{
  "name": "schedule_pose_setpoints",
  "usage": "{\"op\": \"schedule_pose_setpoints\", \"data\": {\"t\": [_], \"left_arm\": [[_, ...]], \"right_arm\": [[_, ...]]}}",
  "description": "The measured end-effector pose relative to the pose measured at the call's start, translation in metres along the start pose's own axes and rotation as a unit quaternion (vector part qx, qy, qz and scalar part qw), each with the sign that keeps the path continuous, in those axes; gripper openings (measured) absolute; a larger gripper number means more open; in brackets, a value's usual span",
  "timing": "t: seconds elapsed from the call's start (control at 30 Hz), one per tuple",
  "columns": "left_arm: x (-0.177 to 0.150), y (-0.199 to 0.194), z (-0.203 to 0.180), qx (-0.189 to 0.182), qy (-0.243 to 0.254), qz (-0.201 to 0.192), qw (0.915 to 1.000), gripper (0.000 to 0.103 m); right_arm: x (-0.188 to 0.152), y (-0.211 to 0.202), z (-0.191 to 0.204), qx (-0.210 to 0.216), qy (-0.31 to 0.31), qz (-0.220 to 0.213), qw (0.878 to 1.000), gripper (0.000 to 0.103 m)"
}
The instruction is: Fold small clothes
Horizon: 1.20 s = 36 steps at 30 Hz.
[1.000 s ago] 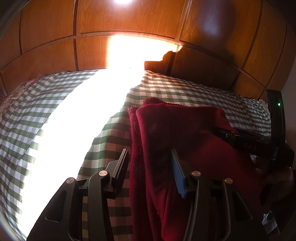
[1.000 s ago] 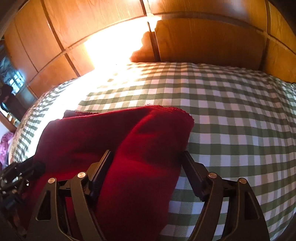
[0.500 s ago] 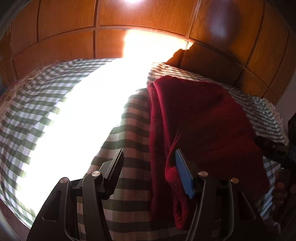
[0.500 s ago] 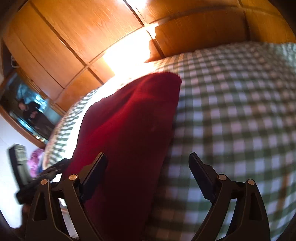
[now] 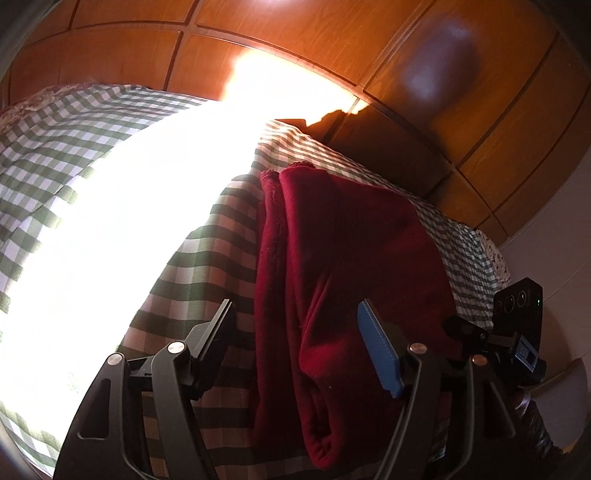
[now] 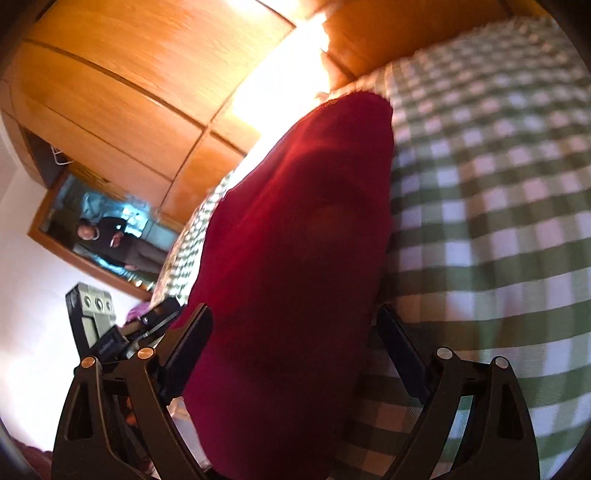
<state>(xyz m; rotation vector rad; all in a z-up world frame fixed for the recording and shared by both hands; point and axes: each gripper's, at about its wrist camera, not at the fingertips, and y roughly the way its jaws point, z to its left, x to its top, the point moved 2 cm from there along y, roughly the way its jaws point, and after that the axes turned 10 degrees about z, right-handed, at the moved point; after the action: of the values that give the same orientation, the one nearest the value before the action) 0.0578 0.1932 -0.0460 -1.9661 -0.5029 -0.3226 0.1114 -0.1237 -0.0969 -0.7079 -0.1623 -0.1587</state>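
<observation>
On the green-checked bedspread (image 5: 192, 258), before the wooden panelling (image 5: 295, 33): one dark red garment (image 5: 351, 251), already folded into several layers, lying lengthwise away from both cameras; its near end is bulging in a rolled fold between the tongs

Left gripper (image 5: 299, 339): jaws standing wide apart, released; the garment's left edge is passing through the gap, the blue-padded finger (image 5: 380, 354) lying over the cloth, the other finger over bare bedspread; nothing is being pinched

Right gripper (image 6: 291, 350): jaws likewise spread, straddling the thick near end of the garment (image 6: 303, 229); whether the fingers are touching the cloth cannot be told, the view being blurred

Step in hand, as judged: the folding of this piece is nearing completion; both tongs are poised at the near end, either parting from a finished fold or lining up for a last one

Next move is calling for: both jaws closing on all layers of the near edge together, then carrying it evenly toward the far edge; uneven lift is risking a slipped layer
</observation>
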Motion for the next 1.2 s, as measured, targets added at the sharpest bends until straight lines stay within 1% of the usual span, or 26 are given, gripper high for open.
{"op": "schedule_pose_setpoints", "data": {"t": [0.07,0.2,0.27,0.3,0.37,0.4,0.47,0.53,0.57,0.7,0.8,0.93,1.03,1.17,1.2], "left_arm": [[0.001,0.010,-0.005,0.006,0.018,0.010,0.9998,0.068],[0.000,0.028,-0.004,-0.009,0.027,0.025,0.9993,0.067],[0.000,0.033,-0.001,-0.031,0.026,0.027,0.9988,0.060],[0.000,0.034,0.000,-0.041,0.026,0.028,0.9984,0.058],[-0.002,0.037,0.000,-0.062,0.026,0.030,0.9973,0.047],[-0.003,0.038,0.002,-0.073,0.022,0.031,0.9967,0.045],[-0.005,0.036,0.008,-0.091,0.016,0.028,0.9954,0.036],[-0.006,0.028,0.003,-0.099,0.023,0.019,0.9946,0.031],[-0.007,0.024,-0.002,-0.105,0.031,0.015,0.9939,0.029],[-0.007,0.018,-0.025,-0.119,0.051,0.014,0.9915,0.028],[-0.005,0.023,-0.056,-0.135,0.076,0.019,0.9877,0.028],[0.008,0.042,-0.119,-0.157,0.124,0.033,0.9792,0.028],[0.024,0.062,-0.173,-0.166,0.166,0.040,0.9713,0.028],[0.041,0.099,-0.244,-0.172,0.212,0.063,0.9600,0.028],[0.044,0.111,-0.260,-0.170,0.222,0.071,0.9574,0.028]], "right_arm": [[0.002,0.002,0.002,0.001,-0.009,0.002,1.000,0.089],[0.012,0.013,0.009,-0.003,-0.028,0.020,0.999,0.089],[0.014,0.017,0.012,-0.008,-0.037,0.025,0.999,0.086],[0.018,0.021,0.013,-0.010,-0.041,0.027,0.999,0.084],[0.015,0.026,0.014,-0.016,-0.046,0.028,0.998,0.075],[0.015,0.026,0.015,-0.017,-0.049,0.028,0.998,0.072],[0.014,0.026,0.019,-0.022,-0.050,0.026,0.998,0.058],[0.011,0.021,0.026,-0.025,-0.054,0.019,0.998,0.051],[0.007,0.017,0.031,-0.027,-0.060,0.013,0.998,0.049],[0.001,-0.004,0.038,-0.035,-0.069,-0.010,0.997,0.046],[-0.004,-0.036,0.035,-0.044,-0.069,-0.042,0.996,0.045],[-0.008,-0.091,0.019,-0.072,-0.062,-0.089,0.992,0.045],[-0.007,-0.140,-0.003,-0.100,-0.043,-0.128,0.986,0.045],[-0.002,-0.183,-0.037,-0.140,-0.011,-0.160,0.977,0.045],[-0.002,-0.195,-0.053,-0.149,0.000,-0.165,0.975,0.045]]}}
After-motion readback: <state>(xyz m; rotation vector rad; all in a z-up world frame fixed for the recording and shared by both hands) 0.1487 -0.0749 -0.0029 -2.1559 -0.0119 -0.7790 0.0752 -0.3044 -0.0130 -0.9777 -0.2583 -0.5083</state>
